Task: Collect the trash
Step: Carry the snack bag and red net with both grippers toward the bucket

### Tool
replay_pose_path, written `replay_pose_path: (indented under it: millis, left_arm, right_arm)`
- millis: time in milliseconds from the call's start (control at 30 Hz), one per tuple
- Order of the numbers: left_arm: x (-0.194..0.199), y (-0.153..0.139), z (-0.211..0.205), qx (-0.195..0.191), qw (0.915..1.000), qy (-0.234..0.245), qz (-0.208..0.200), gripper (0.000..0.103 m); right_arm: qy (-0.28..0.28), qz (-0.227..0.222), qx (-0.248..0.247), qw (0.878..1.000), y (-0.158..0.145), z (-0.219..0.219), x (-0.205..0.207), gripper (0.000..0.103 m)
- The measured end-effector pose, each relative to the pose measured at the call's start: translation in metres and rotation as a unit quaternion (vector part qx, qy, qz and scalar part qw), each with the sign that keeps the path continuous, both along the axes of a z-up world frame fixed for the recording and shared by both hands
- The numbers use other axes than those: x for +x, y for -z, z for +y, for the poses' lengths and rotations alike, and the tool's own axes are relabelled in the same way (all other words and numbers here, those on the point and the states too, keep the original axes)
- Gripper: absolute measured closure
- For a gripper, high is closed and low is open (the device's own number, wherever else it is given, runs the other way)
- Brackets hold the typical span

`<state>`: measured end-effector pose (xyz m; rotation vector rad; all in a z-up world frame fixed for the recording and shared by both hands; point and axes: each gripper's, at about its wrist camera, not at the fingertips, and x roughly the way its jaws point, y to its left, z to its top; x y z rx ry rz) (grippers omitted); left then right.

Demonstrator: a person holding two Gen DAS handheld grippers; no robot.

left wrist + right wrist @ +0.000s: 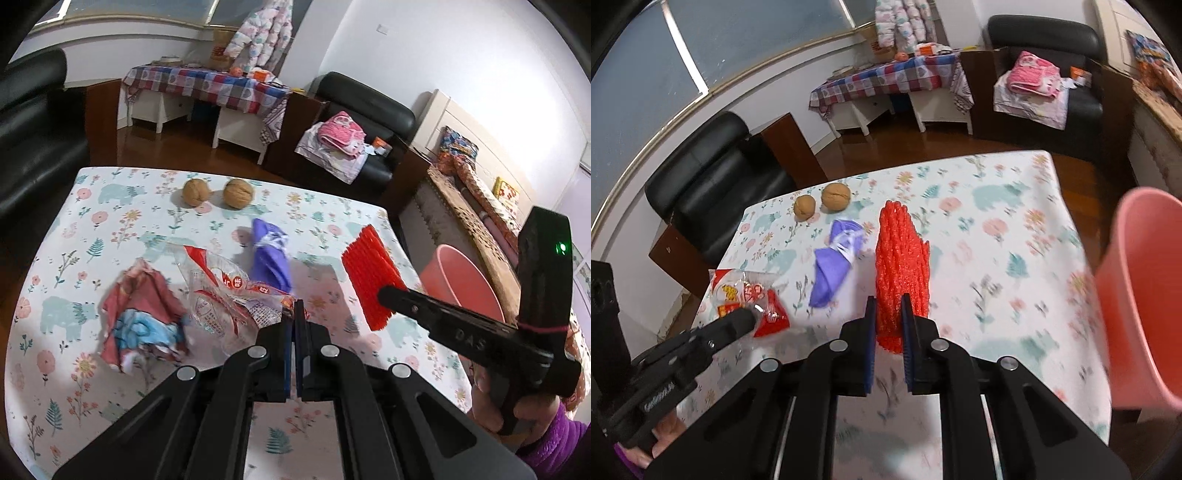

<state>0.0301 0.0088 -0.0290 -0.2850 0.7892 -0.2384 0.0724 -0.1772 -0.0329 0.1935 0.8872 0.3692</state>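
Both grippers are loaded so two pieces go at once: the right gripper (889,310) clamps the red foam net (901,266) beside the pink bin (1145,295), and the left gripper (294,314) pinches the clear wrapper (225,295) over the table (369,218).

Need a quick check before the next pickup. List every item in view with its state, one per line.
Left gripper: shut on the clear snack wrapper.
Right gripper: shut on the red foam net, lifted off the table.
Purple wrapper: crumpled, lying loose.
Red and blue wrapper: crumpled, lying loose.
Two walnuts: whole, side by side.
Pink bin: upright beside the table.
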Motion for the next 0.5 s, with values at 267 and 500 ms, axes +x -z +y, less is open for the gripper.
replay_pose_path:
  millis: [267, 500]
  left_arm:
    - [-0.009, -0.002, -0.030, 0.007, 0.9996, 0.026, 0.003, 0.103]
    - [-0.014, -0.004, -0.057, 0.024, 0.9988, 0.042, 0.008, 0.102]
  right_arm:
    - [0.032, -0.007, -0.005, 0.999, 0.001, -0.030, -0.028, 0.090]
    - [0.055, -0.021, -0.006, 0.998, -0.004, -0.055, -0.045, 0.090]
